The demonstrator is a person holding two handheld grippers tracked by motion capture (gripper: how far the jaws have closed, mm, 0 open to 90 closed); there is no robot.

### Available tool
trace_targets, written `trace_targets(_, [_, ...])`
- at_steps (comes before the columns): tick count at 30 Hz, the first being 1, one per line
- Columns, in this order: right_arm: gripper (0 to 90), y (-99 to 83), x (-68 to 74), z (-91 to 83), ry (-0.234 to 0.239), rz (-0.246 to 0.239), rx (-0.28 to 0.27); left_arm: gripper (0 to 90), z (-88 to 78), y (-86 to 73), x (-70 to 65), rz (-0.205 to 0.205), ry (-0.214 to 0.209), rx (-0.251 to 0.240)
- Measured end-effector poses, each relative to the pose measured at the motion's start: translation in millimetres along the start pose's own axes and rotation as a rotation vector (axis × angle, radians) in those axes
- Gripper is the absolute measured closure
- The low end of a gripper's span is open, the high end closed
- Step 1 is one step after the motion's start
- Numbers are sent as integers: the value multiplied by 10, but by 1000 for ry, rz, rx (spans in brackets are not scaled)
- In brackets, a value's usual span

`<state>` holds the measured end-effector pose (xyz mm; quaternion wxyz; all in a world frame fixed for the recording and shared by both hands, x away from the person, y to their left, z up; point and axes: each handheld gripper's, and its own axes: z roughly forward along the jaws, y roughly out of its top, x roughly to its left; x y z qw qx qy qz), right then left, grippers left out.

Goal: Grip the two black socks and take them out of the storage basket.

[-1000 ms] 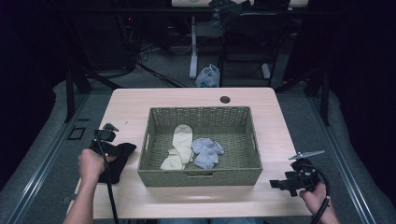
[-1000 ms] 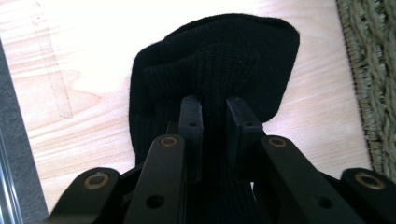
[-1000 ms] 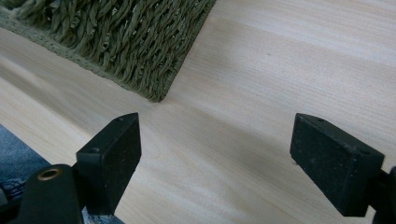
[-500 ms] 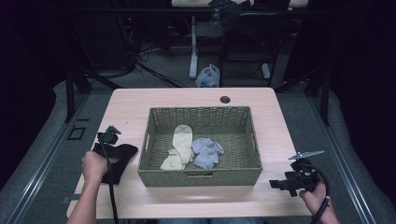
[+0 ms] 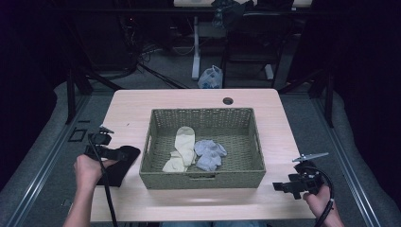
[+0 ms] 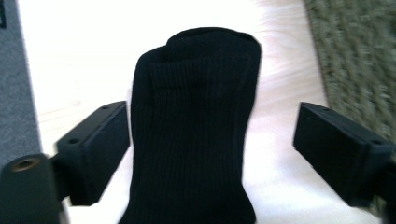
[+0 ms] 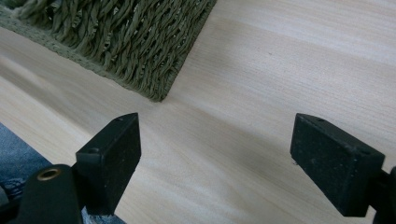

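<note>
Left tongs [image 6: 212, 140] just opened wide around black sock [image 6: 194, 130] left of basket [image 5: 203, 179]; right tongs [image 7: 233, 163] wide, empty; may snag sock on lifting.

From my remote station I note a dim room, with light falling mainly on the pale rectangular wooden table [image 5: 142, 106], which has rounded corners and a small dark round hole [image 5: 228, 100] near its far edge. The grey carpeted floor [image 5: 52, 142] surrounds it, darkening toward the sides. Behind the table stand a white metal desk leg [image 5: 195, 47], a crumpled pale plastic bag [image 5: 211, 77] on the floor, and black cables [image 5: 142, 66] nearby. A dark metal frame post [image 5: 71, 94] stands left.
</note>
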<state>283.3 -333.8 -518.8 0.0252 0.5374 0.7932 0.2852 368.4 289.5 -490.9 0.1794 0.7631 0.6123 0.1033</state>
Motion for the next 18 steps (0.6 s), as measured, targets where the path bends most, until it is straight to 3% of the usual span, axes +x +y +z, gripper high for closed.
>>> trace_targets(5, [161,1,3,2,-1,-2,1,66,-172,-166,-72,4,-6,-31])
trace_targets(6, [161,1,3,2,-4,-4,3,60,-228,-269,-109,6,-2,-45])
trace_targets(7, [161,0,3,1,-1,-4,2,57,-228,-269,-109,6,-2,-45])
trace_targets(13, [161,1,6,-2,-2,-5,2,44,-329,-618,-161,-18,11,-63])
trace_targets(18, [160,6,2,-4,-1,-5,-1,3,-346,-630,-130,-26,12,-67])
